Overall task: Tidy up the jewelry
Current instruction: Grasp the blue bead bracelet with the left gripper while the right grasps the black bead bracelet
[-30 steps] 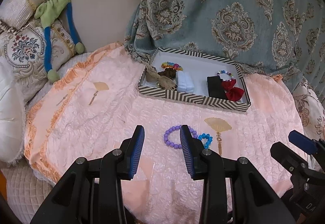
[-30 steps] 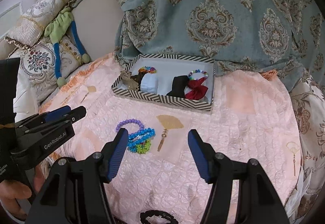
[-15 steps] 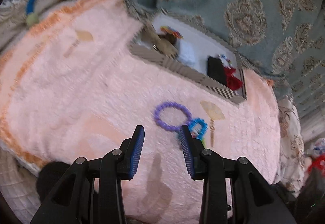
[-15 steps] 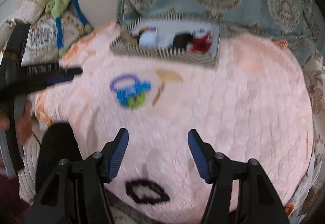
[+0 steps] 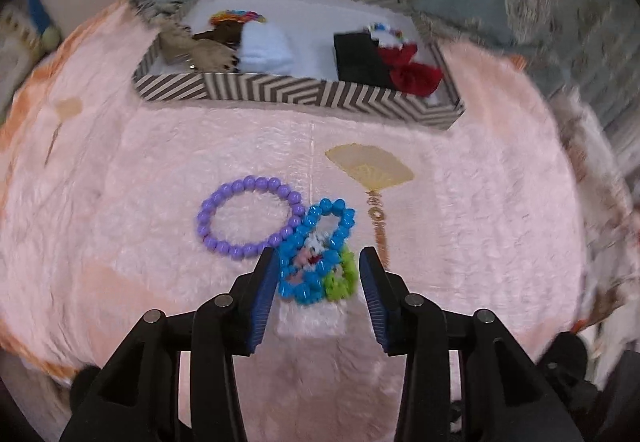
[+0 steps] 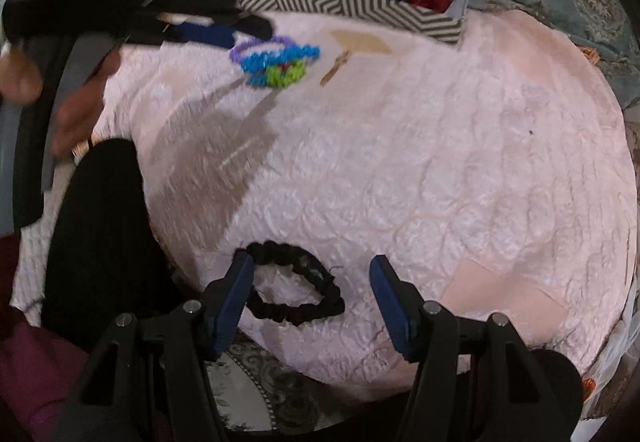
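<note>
Currently: left gripper (image 5: 318, 274) jaws widening around blue bead bracelet (image 5: 316, 250), right gripper (image 6: 310, 284) gaping over black scrunchie (image 6: 294, 284); closing squarely without snagging purple bracelet (image 5: 248, 217) is advisable.

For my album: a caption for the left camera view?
Left gripper opening around blue bracelets beside a purple one.

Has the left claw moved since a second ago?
Yes. The left claw has come down toward the blue bracelet, which now lies between its opening jaws; earlier it was short of the purple bracelet.

Purple bracelet (image 5: 248, 217), blue bracelet (image 5: 316, 250) (green beneath), chevron-striped box (image 5: 296, 93), pink cloth (image 5: 460, 222).
</note>
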`<state>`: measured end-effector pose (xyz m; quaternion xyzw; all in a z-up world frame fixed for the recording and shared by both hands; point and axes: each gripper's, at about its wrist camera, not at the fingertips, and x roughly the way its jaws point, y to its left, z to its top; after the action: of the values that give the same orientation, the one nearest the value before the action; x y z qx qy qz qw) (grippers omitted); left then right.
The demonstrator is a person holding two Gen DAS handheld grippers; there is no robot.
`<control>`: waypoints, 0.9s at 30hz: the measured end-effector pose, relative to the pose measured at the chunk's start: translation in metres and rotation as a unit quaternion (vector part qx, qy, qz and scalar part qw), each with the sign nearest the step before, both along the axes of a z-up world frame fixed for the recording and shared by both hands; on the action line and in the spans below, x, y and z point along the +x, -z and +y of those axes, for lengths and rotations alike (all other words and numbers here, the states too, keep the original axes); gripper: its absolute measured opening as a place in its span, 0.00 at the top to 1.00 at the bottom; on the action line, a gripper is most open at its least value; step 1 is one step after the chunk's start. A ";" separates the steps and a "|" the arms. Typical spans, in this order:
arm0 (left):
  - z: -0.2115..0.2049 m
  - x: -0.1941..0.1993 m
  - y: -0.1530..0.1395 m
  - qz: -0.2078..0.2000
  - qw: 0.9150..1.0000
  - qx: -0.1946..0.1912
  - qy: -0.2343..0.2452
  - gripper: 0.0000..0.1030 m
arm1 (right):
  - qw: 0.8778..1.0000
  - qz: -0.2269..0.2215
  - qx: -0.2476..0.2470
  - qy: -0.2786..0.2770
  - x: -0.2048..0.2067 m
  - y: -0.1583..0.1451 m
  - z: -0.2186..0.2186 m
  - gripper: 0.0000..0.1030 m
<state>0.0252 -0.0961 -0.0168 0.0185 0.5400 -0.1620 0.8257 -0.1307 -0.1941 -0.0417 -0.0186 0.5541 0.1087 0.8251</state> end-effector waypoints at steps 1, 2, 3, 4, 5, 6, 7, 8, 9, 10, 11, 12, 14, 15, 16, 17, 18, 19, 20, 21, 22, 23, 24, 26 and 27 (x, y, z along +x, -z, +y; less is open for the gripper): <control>-0.005 0.003 0.004 -0.001 1.000 0.016 0.003 0.76 | 1.000 -0.004 -0.007 0.008 0.000 0.003 -0.001 0.45; -0.010 0.007 0.007 -0.004 0.999 0.031 0.007 0.76 | 1.000 -0.008 -0.010 0.016 0.000 0.004 -0.001 0.48; -0.014 0.010 0.009 -0.009 0.999 0.041 0.010 0.76 | 1.000 -0.013 -0.013 0.016 -0.001 0.004 0.000 0.48; -0.018 0.013 0.011 -0.013 0.999 0.050 0.014 0.76 | 1.000 -0.019 -0.019 0.010 -0.002 0.004 0.003 0.50; -0.023 0.017 0.014 -0.009 0.998 0.055 0.017 0.76 | 0.999 -0.023 -0.028 0.002 -0.003 0.004 0.006 0.61; -0.025 0.019 0.016 -0.005 0.998 0.054 0.019 0.76 | 0.999 -0.028 -0.034 0.000 -0.003 0.003 0.007 0.69; -0.026 0.023 0.019 -0.001 0.998 0.051 0.020 0.76 | 0.999 -0.031 -0.030 0.003 -0.002 0.003 0.005 0.85; -0.027 0.025 0.020 0.001 0.999 0.049 0.021 0.78 | 0.999 -0.029 -0.019 0.005 0.000 0.002 0.003 0.88; -0.028 0.027 0.020 0.001 0.999 0.046 0.022 0.88 | 1.000 -0.028 -0.008 0.007 0.001 0.002 0.000 0.89; -0.027 0.030 0.019 0.002 0.999 0.039 0.024 0.96 | 1.000 -0.029 0.000 0.008 0.002 0.000 -0.002 0.92; -0.025 0.033 0.018 0.008 0.999 0.026 0.024 1.00 | 0.999 -0.032 0.010 0.010 0.003 -0.001 -0.004 0.94; -0.022 0.035 0.015 0.014 1.000 0.011 0.020 1.00 | 0.999 -0.033 0.020 0.010 0.004 -0.002 -0.005 0.94; -0.012 0.039 0.008 0.022 0.999 -0.021 0.008 1.00 | 0.999 -0.038 0.030 0.011 0.004 -0.006 -0.008 0.95; -0.008 0.040 0.003 0.022 0.999 -0.031 0.006 1.00 | 0.998 -0.043 0.037 0.012 0.006 -0.010 -0.009 0.95; -0.003 0.041 -0.003 0.019 0.999 -0.039 0.004 1.00 | 0.998 -0.048 0.045 0.015 0.007 -0.014 -0.011 0.95; 0.001 0.040 -0.008 0.015 0.999 -0.045 0.003 1.00 | 0.997 -0.053 0.053 0.019 0.008 -0.019 -0.013 0.95; 0.004 0.039 -0.014 0.011 0.999 -0.051 0.002 1.00 | 0.996 -0.060 0.060 0.022 0.009 -0.024 -0.016 0.95; 0.007 0.038 -0.019 0.006 0.998 -0.055 0.001 1.00 | 0.995 -0.066 0.066 0.024 0.010 -0.030 -0.017 0.95; 0.009 0.037 -0.024 0.001 0.998 -0.057 0.000 1.00 | 0.994 -0.073 0.071 0.025 0.012 -0.035 -0.019 0.95; 0.011 0.035 -0.028 -0.005 0.998 -0.055 0.001 1.00 | 0.994 -0.078 0.073 0.025 0.014 -0.041 -0.020 0.95; 0.010 0.035 -0.029 -0.008 0.999 -0.052 0.003 1.00 | 0.994 -0.084 0.072 0.026 0.015 -0.045 -0.020 0.95; 0.006 0.032 -0.030 -0.008 0.999 -0.049 0.006 1.00 | 0.993 -0.089 0.070 0.026 0.017 -0.050 -0.020 0.95; 0.004 0.030 -0.028 -0.003 0.999 -0.045 0.009 1.00 | 0.993 -0.093 0.069 0.026 0.017 -0.053 -0.020 0.95; -0.006 0.028 -0.019 0.017 0.999 -0.035 0.021 0.89 | 0.992 -0.096 0.071 0.026 0.018 -0.056 -0.020 0.95; -0.012 0.026 -0.014 0.021 0.999 -0.028 0.029 0.83 | 0.992 -0.096 0.072 0.027 0.020 -0.055 -0.021 0.95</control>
<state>0.0514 -0.1085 -0.0030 0.0080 0.5519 -0.2012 0.8093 -0.1111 -0.2149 0.0137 0.0453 0.4634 0.1236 0.8763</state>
